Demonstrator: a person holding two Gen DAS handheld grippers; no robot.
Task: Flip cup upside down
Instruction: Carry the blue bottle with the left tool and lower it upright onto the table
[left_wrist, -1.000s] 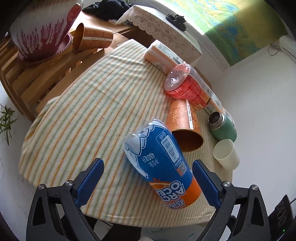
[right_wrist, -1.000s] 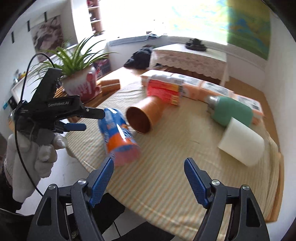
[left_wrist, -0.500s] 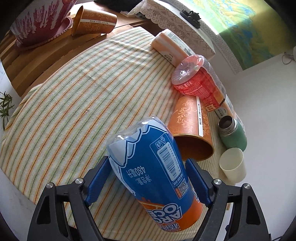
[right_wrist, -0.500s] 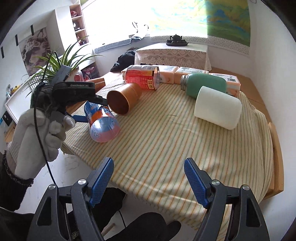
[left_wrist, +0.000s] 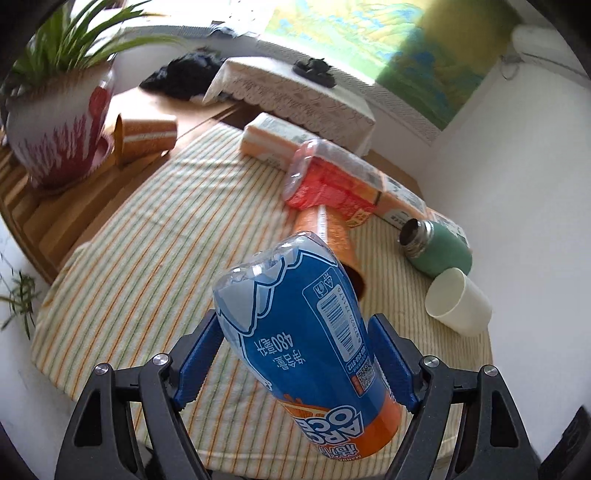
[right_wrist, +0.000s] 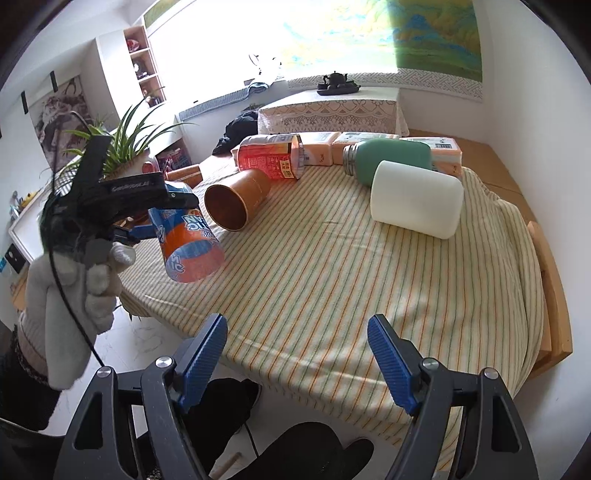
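My left gripper (left_wrist: 295, 362) is shut on a blue and orange plastic cup (left_wrist: 306, 350) and holds it tilted above the striped table's near-left edge, orange end toward me. In the right wrist view the same cup (right_wrist: 188, 243) hangs in the left gripper (right_wrist: 162, 210) with its orange end pointing at the camera. My right gripper (right_wrist: 297, 358) is open and empty above the table's near edge.
On the striped tablecloth (right_wrist: 332, 277) lie an orange metal cup (right_wrist: 236, 199), a red cup (right_wrist: 273, 157), a green flask (right_wrist: 388, 162), a white cup (right_wrist: 417, 199) and orange boxes (right_wrist: 439, 147). A potted plant (left_wrist: 55, 122) and another orange cup (left_wrist: 144, 136) sit on the wooden bench at left.
My left gripper closed on the blue and orange cup and lifted it off the cloth, tilting it up. My right gripper pulled back a little and stayed open.
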